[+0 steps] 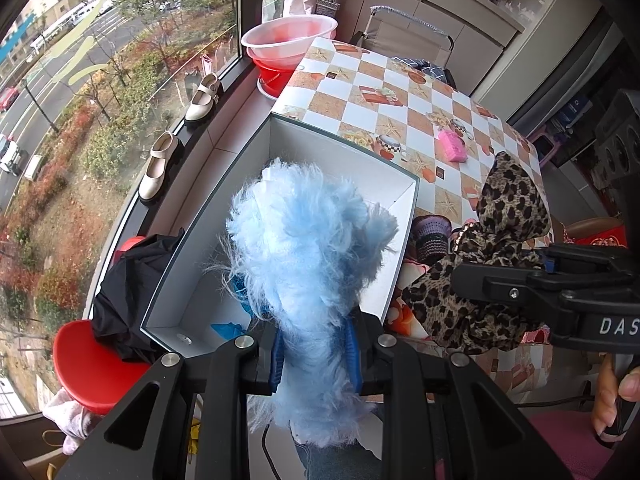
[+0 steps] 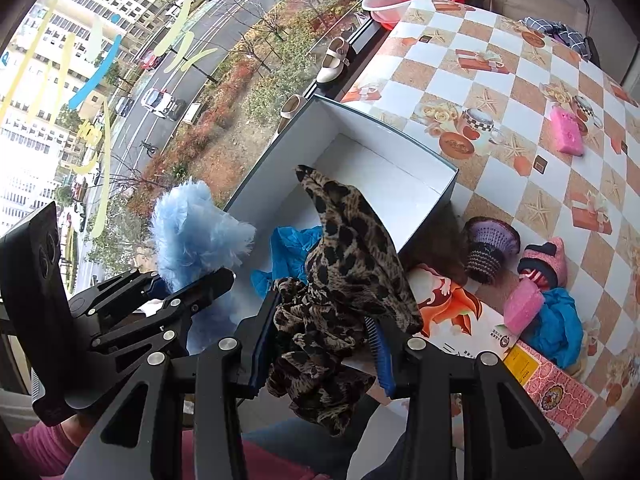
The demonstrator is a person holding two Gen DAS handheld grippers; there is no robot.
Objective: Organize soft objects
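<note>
Left tongs (image 1: 316, 356): closed on the blue fluffy piece (image 1: 308, 240), held over the box so it can drop in.
Right tongs (image 2: 320, 356): pinching the leopard-print cloth (image 2: 344, 264) — lifted beside the box's near edge, probably next in.
White box (image 1: 404, 216): open on the desk (image 1: 400, 80), a blue glove (image 2: 292, 252) inside.
Knitted items (image 2: 488, 248): outside — unsorted.

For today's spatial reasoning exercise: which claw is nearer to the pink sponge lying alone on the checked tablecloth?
Right. The right claw, shut on the leopard-print scarf, sits on the pink sponge side of the white box. The left claw, gripping the fluffy blue toy, is farther, beyond the box.
</note>
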